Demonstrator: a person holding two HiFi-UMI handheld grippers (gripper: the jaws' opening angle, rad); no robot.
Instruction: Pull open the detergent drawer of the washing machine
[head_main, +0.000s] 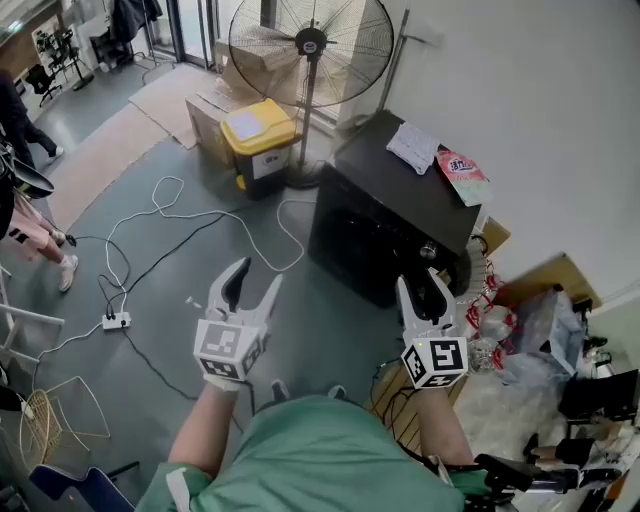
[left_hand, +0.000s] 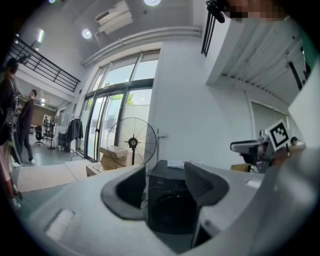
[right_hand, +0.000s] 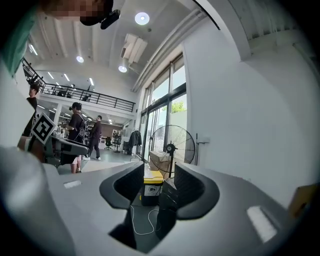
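Jaws apart on the left hand-held gripper (head_main: 258, 276), nothing in them. Behind it a yellow-lidded bin (head_main: 258, 138), lid down, contents hidden. Then the black washing machine (head_main: 385, 215) against the white wall, a pink packet (head_main: 463, 177) lying on top. Its detergent drawer should sit high on the front, but that face is too dark to pick it out. I'd expect light, stiff, smooth plastic on a slide: hook the front lip and draw straight out. Right hand-held gripper (head_main: 425, 290) gapes wide, empty, close before the machine. Far right, plastic bags (head_main: 535, 335) bulge, contents unclear.
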